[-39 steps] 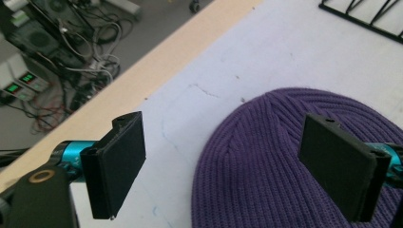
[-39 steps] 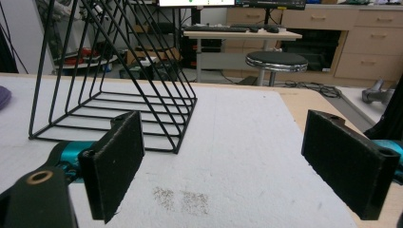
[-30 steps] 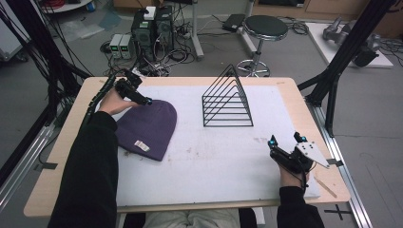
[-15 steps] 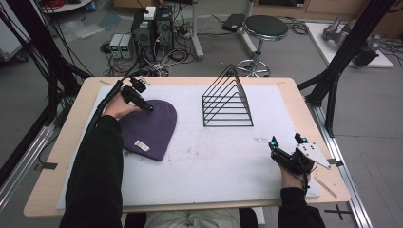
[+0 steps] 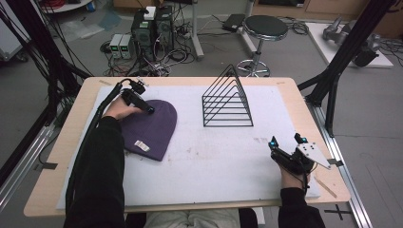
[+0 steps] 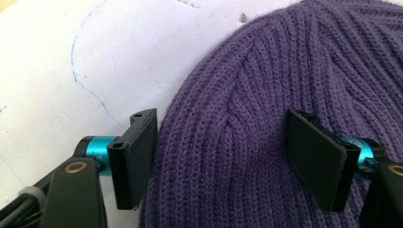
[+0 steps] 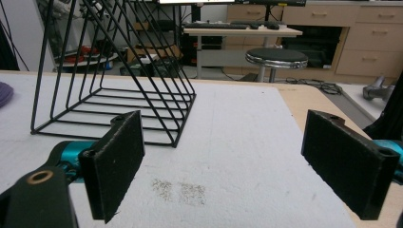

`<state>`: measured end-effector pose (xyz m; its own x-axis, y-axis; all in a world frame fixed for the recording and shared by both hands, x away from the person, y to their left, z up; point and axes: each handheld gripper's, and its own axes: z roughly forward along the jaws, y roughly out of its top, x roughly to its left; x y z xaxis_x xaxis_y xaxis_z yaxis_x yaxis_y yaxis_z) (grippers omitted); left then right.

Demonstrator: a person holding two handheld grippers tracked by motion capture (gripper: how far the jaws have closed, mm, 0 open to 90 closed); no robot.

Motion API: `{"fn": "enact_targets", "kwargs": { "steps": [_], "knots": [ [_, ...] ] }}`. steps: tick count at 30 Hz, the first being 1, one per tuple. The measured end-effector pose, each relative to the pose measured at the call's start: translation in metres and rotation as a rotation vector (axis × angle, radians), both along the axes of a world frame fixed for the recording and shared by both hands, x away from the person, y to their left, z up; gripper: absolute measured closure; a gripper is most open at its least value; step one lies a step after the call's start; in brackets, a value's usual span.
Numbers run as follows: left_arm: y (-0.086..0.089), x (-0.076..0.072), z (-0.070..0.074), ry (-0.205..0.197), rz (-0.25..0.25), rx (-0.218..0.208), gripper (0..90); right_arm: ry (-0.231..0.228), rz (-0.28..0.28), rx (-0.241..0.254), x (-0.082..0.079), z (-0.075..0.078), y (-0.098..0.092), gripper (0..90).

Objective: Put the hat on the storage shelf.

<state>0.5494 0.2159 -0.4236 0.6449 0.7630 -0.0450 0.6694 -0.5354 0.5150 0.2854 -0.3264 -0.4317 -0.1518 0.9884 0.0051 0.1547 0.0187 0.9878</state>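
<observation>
Left gripper view: ribbed purple knit beanie

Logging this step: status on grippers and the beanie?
Left gripper closing over beanie crown, not yet pinching. Right gripper open, idle. Rack clear.

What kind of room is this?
Probably a lab or workshop: computer boxes with tangled cables sit on the floor behind the table, and a round stool stands nearby.

A grey floor surrounds the wooden table. Behind it stand computer boxes amid tangled cables and a round black stool. Black frame posts rise alongside. Wooden drawers line the far wall.
</observation>
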Motion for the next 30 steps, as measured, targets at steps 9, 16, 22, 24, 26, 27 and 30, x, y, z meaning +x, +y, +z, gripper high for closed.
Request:
{"fn": "enact_targets", "kwargs": {
  "steps": [9, 16, 22, 24, 26, 27, 30],
  "knots": [
    [-0.002, -0.003, 0.004, 0.025, -0.002, -0.005, 43.8, 0.003, 0.0, 0.005, 0.0, 0.0, 0.0, 13.7],
    [-0.006, -0.005, 0.006, 0.067, -0.05, -0.037, 75.4, 0.001, 0.005, 0.006, 0.0, 0.0, 0.0, 14.0],
    [-0.014, -0.011, 0.008, 0.011, -0.071, 0.025, 78.0, 0.006, 0.004, 0.011, 0.0, 0.0, 0.0, 14.2],
    [-0.016, -0.014, 0.008, -0.018, -0.069, 0.038, 78.2, 0.005, 0.004, 0.012, 0.001, 0.0, 0.0, 14.2],
    [-0.015, -0.018, 0.009, -0.035, -0.063, 0.041, 78.2, 0.004, 0.007, 0.011, 0.0, 0.0, 0.001, 14.4],
    [-0.015, -0.02, 0.009, -0.049, -0.056, 0.042, 78.2, 0.001, 0.009, 0.01, 0.001, 0.0, 0.002, 14.4],
    [-0.016, -0.028, 0.013, -0.091, -0.041, 0.037, 78.0, 0.004, 0.01, 0.011, 0.0, 0.001, 0.002, 14.5]
  ]
}}
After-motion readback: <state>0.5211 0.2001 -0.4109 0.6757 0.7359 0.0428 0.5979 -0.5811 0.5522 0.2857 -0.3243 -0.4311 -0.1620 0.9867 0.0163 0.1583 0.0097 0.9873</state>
